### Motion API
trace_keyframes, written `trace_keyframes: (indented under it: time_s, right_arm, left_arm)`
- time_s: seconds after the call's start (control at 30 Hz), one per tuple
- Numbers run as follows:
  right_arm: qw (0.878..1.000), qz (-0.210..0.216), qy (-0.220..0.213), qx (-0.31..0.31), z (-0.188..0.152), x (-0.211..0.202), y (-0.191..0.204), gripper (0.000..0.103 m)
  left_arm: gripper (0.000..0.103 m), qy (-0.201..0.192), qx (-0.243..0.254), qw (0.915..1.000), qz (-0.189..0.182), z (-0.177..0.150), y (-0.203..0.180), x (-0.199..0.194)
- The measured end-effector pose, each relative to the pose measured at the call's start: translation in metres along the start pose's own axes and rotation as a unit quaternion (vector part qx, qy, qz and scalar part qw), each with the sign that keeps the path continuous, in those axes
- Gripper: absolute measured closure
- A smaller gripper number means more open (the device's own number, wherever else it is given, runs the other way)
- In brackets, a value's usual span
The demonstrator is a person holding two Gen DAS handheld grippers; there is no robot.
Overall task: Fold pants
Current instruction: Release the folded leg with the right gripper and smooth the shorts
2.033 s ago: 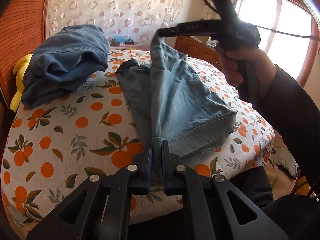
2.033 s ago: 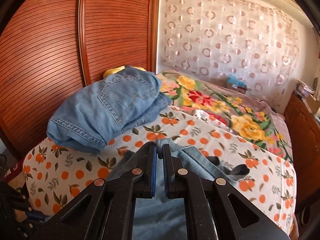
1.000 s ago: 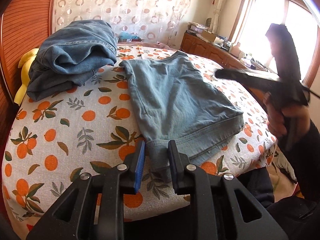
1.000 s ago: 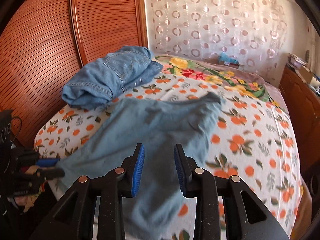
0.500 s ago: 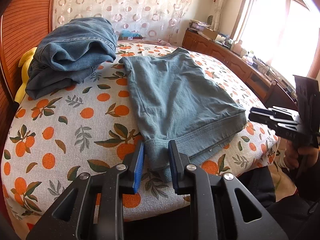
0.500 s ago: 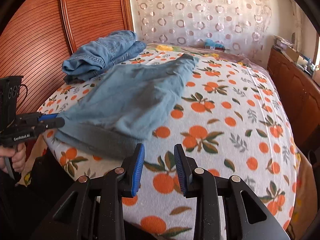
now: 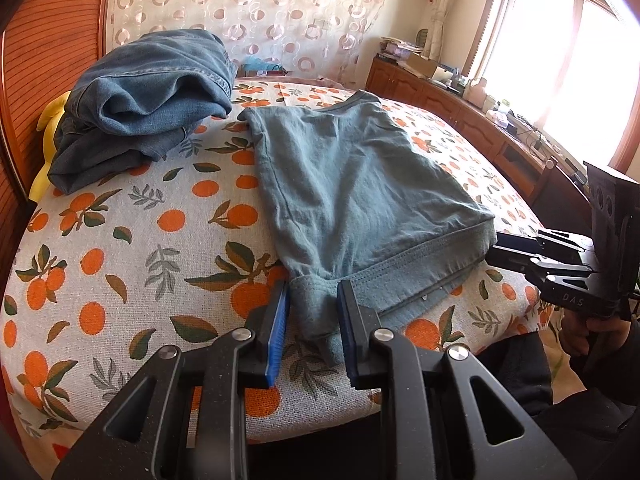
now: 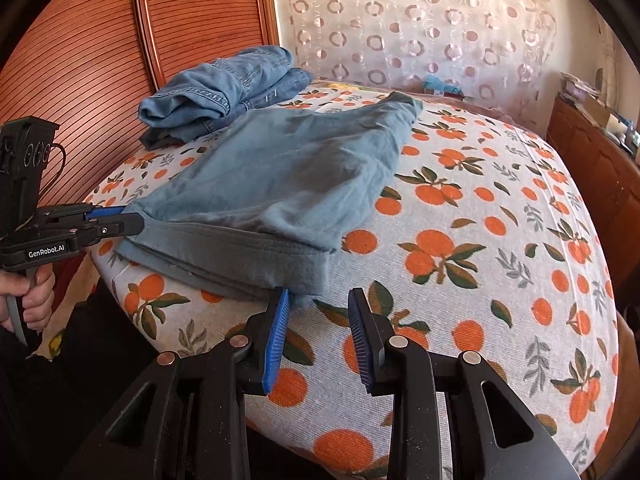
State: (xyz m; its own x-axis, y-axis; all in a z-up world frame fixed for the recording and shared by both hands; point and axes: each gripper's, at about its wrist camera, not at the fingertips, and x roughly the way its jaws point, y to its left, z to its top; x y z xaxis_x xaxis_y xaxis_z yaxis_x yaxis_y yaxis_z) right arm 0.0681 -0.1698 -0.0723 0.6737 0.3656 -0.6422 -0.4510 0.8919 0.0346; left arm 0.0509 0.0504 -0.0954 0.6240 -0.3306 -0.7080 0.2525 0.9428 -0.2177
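Two tools, blue ribbed pads, both parted: left tool [image 7: 313, 308] straddles a waistband corner of soft grey-blue pants [image 7: 360, 184], unclamped; right tool [image 8: 318, 320] beside the opposite corner, holding nothing. Pants folded flat on orange-print bed [image 8: 500, 240]; crumpled denim jeans [image 7: 148, 96] far left.

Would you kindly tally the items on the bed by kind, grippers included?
Light blue pants, laid flat: 1
Denim jeans pile: 1
Yellow item behind the pile: 1
Grippers, left gripper and right gripper: 2
Total: 5
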Motion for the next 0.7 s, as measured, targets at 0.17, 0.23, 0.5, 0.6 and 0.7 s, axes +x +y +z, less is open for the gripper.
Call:
trace_keyframes:
  time_s: [0.17,0.23,0.5,0.6,0.7]
  right_arm:
    - [1.000,0.005,-0.010,-0.001,0.002,-0.001,-0.001,0.078]
    - [1.000,0.003,-0.016,-0.004,0.004,-0.002,0.000,0.078]
    - [1.000,0.017,-0.008,0.010,0.004,0.007,-0.004,0.084]
    - [0.999,0.024,-0.006,0.023,0.007,0.008,-0.006,0.084]
    - [0.999,0.025,-0.004,0.026,0.008,0.011,-0.006,0.084]
  left_arm:
    - [0.078,0.000,0.000,1.0000,-0.001,0.000,0.000,0.001]
    - [0.078,0.000,-0.001,1.0000,-0.002,0.000,0.001,0.002]
    - [0.078,-0.001,-0.003,1.0000,-0.004,-0.002,0.001,0.003]
    - [0.077,-0.001,-0.003,1.0000,-0.004,-0.002,0.001,0.002]
    - [0.077,-0.002,-0.003,1.0000,-0.004,-0.003,0.001,0.002]
